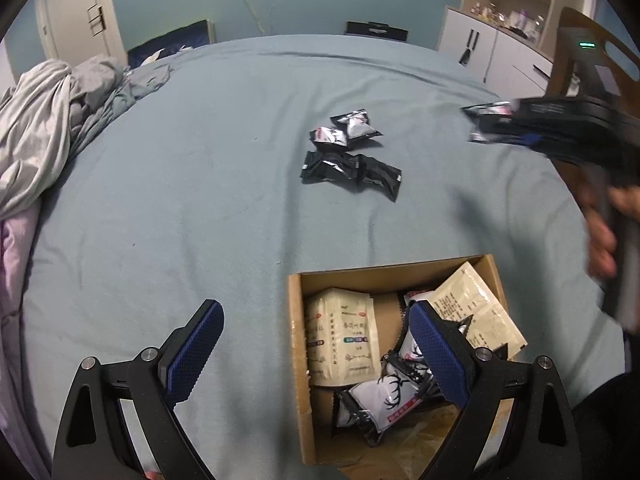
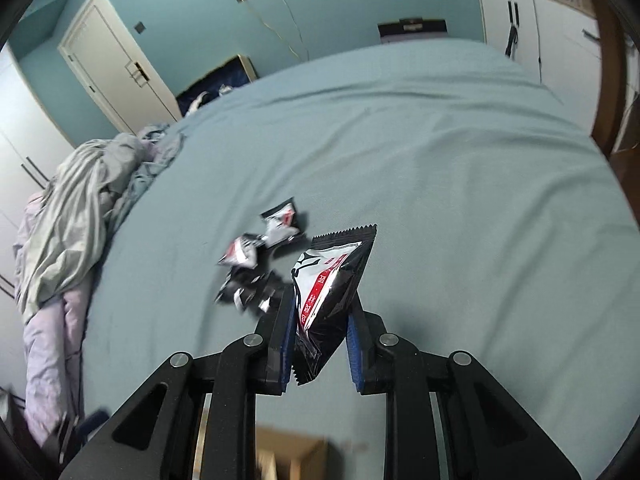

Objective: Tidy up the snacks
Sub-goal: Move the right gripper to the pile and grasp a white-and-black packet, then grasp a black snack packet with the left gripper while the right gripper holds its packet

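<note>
Right claw [image 2: 318, 330] is clamped on a black snack packet [image 2: 326, 300]; the blue pads are pressed on the packet's lower half, and the serrated top edge is stuck up and away past the fingertips. The packet's long axis is run roughly along the claw's pointing line, tilted a little rightward in the right wrist view. The packet is carried clear of the bed [image 2: 440, 200], nothing of it touching the sheet.

Landmark: cardboard box [image 1: 298, 344]. From the left wrist view the right claw [image 1: 492, 124] with its packet is placed beyond the box and off its right side, well apart from the opening and blurred. In the right wrist view only a blurred strip of the box [image 2: 292, 458] is seen at the bottom edge, so the box is judged to lie back toward the holder and below the claw; the coming move is judged to turn on bringing the packet back and down over that opening.

Left claw [image 1: 316, 344] is held wide apart and empty, one blue pad over the sheet left of the box, the other over the box interior; it is the nearer claw to the box.

Loose black packets [image 1: 348, 156] are left on the bed beyond the box's far wall. Inside the box, cream sachets [image 1: 344, 336] and several black-and-white packets are already lying.
</note>
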### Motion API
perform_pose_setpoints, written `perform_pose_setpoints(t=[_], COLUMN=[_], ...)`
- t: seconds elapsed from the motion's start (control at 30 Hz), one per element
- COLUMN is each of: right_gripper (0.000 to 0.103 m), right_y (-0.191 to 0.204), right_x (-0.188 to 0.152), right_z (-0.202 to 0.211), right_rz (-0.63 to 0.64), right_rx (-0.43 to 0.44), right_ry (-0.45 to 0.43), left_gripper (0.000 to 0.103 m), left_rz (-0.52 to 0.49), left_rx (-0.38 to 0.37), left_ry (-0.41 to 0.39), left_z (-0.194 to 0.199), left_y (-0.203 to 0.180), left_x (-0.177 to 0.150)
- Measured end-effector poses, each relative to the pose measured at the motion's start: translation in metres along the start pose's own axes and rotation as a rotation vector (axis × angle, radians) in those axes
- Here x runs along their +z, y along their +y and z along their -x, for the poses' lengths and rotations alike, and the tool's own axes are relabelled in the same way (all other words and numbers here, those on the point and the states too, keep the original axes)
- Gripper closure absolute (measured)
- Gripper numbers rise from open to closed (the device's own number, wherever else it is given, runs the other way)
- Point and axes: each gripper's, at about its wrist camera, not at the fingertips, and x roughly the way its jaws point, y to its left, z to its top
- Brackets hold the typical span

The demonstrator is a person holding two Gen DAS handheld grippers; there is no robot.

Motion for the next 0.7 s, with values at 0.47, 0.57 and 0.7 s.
perform_pose_setpoints(t=[0.47, 0.57, 0.7], right_gripper=[0.083, 0.083, 0.083], right_y=[-0.042, -0.044, -0.047], right_x=[-0.109, -0.097, -0.091], right_z=[0.100, 0.092, 0.080], right_rz=[-0.084, -0.111, -0.126], right_rx=[0.034, 0.046, 0.083], right_ry=[-0.037, -0.020, 0.002], left_gripper=[0.008, 0.008, 0.009], left_rz=[0.005, 0.053, 0.099], left_rx=[-0.004, 0.024, 0.067], left_ry=[0.139, 0.186, 0.241], left_z=[-0.068, -0.104, -0.139], left_y=[-0.010, 0.000, 0.011], left_x=[0.091, 0.116, 0.135])
